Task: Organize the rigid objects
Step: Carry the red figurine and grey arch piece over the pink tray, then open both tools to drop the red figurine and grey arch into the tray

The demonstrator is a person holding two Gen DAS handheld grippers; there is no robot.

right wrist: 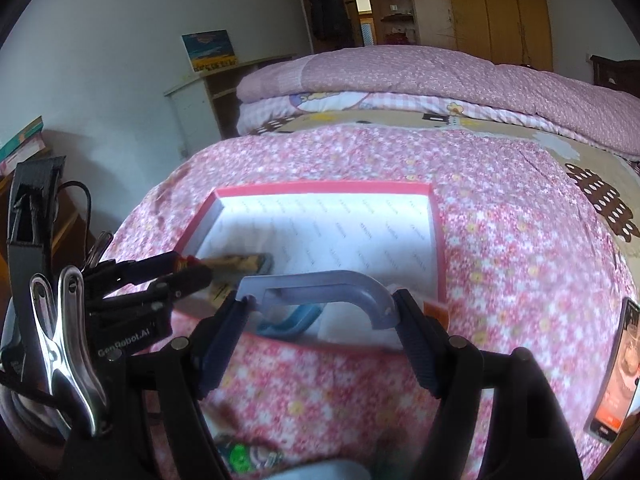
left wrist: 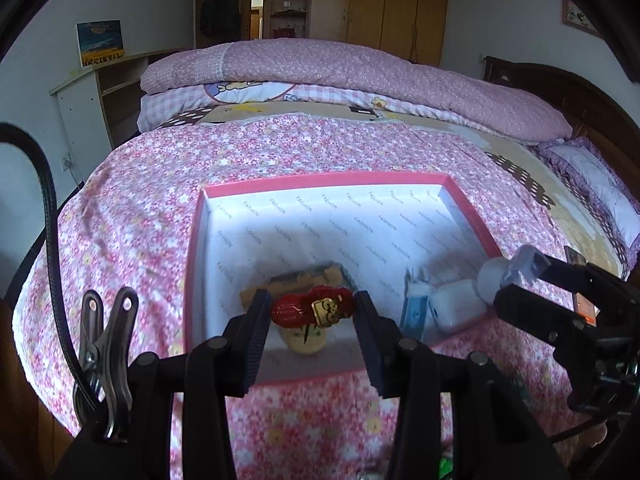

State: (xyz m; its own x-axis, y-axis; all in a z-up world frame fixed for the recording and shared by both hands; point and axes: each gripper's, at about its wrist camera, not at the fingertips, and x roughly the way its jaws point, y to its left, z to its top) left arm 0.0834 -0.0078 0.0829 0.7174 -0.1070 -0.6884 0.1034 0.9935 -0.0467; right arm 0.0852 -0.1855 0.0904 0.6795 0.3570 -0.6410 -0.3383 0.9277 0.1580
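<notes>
A pink-rimmed box with white printed lining lies on the flowered bedspread; it also shows in the right wrist view. My left gripper is shut on a red hair clip with a gold charm, above the box's near edge. My right gripper is shut on a pale blue plastic handle over the box's near right corner; it shows from the side in the left wrist view. Inside the box lie a tan flat item, a blue handle and a white case.
A phone lies on the bedspread at the right. Folded pink quilts are stacked at the far side of the bed. A pillow lies far right. A shelf unit stands by the wall at left.
</notes>
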